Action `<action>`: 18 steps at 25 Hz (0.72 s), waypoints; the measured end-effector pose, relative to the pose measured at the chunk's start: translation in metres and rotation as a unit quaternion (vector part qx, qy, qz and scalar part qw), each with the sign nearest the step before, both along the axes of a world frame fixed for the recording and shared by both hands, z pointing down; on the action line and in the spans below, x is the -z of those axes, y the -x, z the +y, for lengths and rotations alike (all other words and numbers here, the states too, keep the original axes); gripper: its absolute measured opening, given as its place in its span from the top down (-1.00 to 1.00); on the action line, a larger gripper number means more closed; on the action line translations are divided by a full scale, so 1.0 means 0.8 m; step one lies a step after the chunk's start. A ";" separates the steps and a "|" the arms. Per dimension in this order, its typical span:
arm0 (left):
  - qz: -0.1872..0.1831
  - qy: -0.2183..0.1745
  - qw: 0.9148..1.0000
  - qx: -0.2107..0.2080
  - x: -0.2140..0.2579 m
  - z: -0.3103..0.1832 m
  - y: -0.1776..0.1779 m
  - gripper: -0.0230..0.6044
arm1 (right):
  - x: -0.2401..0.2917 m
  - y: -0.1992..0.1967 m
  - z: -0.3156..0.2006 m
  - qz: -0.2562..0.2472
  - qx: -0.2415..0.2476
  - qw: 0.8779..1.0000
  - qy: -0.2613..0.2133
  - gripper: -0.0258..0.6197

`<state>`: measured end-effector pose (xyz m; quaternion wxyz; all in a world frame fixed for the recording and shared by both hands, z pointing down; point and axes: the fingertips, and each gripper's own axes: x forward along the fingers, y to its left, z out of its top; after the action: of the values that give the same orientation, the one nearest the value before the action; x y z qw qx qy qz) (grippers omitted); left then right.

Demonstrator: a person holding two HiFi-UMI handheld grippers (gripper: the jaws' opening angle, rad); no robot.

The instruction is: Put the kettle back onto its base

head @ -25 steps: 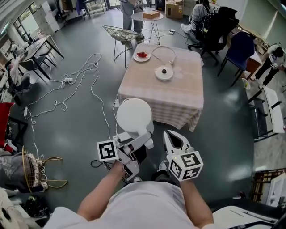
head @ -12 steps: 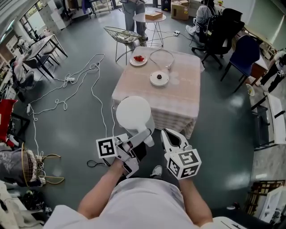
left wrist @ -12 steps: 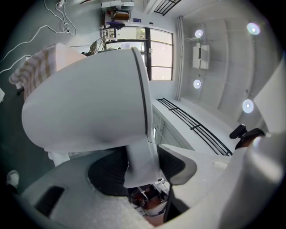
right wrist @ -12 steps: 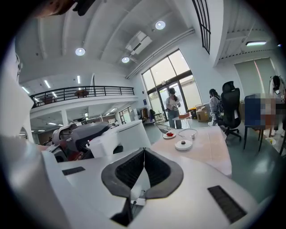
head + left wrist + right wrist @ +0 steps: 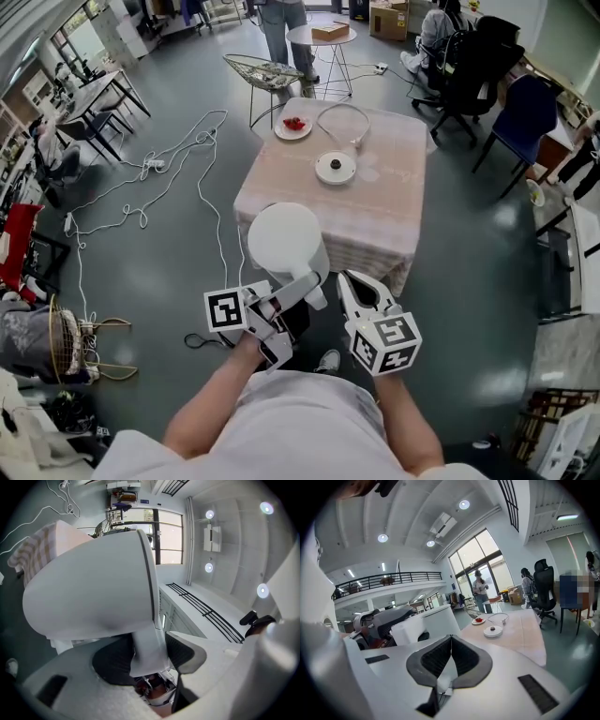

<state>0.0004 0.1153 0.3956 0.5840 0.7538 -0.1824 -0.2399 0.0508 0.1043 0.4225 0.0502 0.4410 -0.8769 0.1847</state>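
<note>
The white kettle (image 5: 286, 244) hangs in the air just short of the table's near edge, its handle (image 5: 146, 644) clamped between the dark pads of my left gripper (image 5: 302, 287). In the left gripper view the kettle body (image 5: 89, 588) fills the frame. The round white base (image 5: 335, 168) sits on the checked tablecloth (image 5: 394, 202), its cord (image 5: 343, 112) looped behind it. To the right of the kettle is my right gripper (image 5: 352, 281), shut and holding nothing; its pads meet (image 5: 450, 639). That view shows the kettle (image 5: 436, 620) at its left and the base (image 5: 492, 631) ahead.
A white plate (image 5: 294, 125) with something red lies at the table's far left corner. Behind the table stand a wire chair (image 5: 261, 70), a round side table (image 5: 322, 36) and a person (image 5: 281, 19). Office chairs (image 5: 469, 56) are at the right, and cables (image 5: 141, 187) trail across the floor at the left.
Both grippers and the kettle have moved forward toward the table, which now lies closer below them. The grip on the handle is unchanged, and the right gripper stays shut.
</note>
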 end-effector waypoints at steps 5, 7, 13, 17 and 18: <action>0.004 0.003 1.000 -0.002 -0.006 -0.029 -0.001 0.25 | -0.006 -0.004 -0.025 0.003 -0.006 1.000 0.006 0.91; 0.008 0.003 1.000 -0.007 -0.008 -0.042 0.001 0.25 | -0.008 -0.003 -0.038 0.007 -0.012 1.000 0.008 0.91; 0.021 0.010 0.999 -0.026 -0.016 -0.089 0.017 0.25 | -0.015 0.015 -0.079 0.017 -0.029 0.999 0.015 0.91; 0.019 0.010 0.999 -0.041 -0.016 -0.125 0.034 0.25 | -0.015 0.030 -0.114 0.021 -0.045 0.999 0.021 0.91; 0.018 0.011 0.999 -0.045 -0.017 -0.134 0.039 0.25 | -0.014 0.035 -0.123 0.021 -0.049 0.998 0.021 0.91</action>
<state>-0.0308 0.0077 0.4089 0.6054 0.7504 -0.1402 -0.2251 0.0229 0.0058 0.4339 0.0694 0.4857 -0.8490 0.1962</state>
